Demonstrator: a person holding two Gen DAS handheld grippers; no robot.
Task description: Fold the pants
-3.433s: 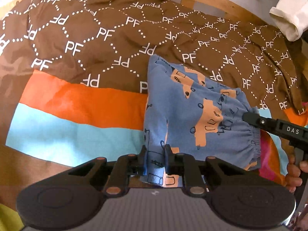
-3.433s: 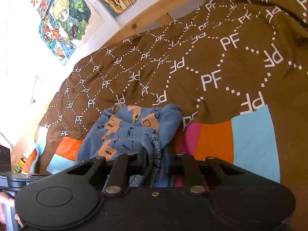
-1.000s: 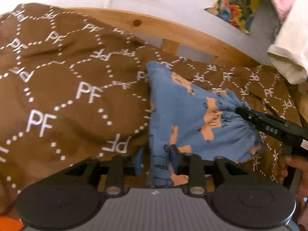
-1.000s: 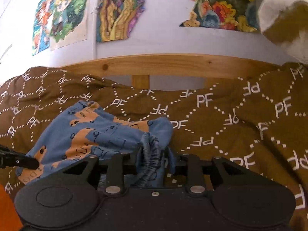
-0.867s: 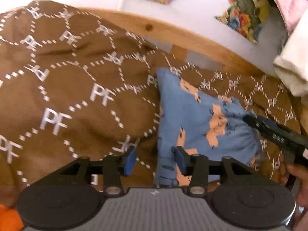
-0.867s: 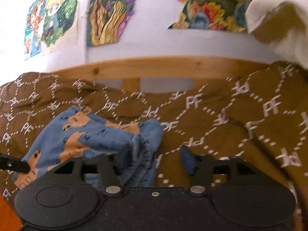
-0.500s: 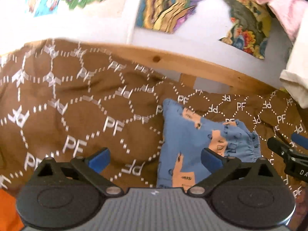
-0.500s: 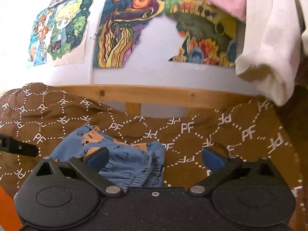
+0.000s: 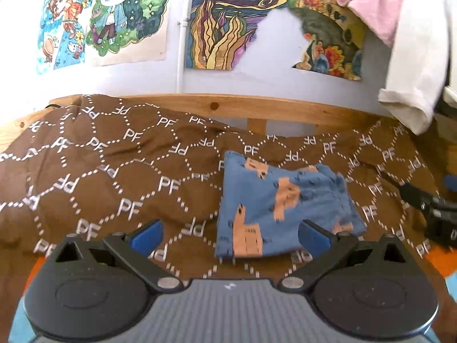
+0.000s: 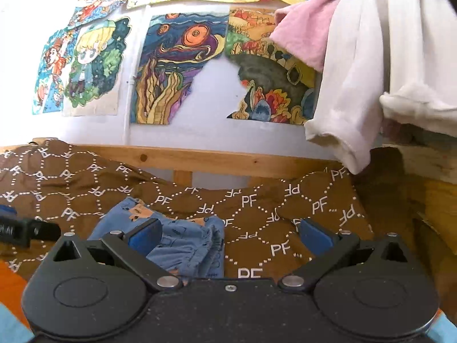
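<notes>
left wrist view: folded blue pants (image 9: 280,208) flat on brown patterned blanket (image 9: 114,171), near wooden headboard (image 9: 285,108). left gripper (image 9: 228,235) spread wide, holding nothing. right gripper (image 10: 228,235) likewise wide, empty, just behind the pants' gathered waistband.
</notes>
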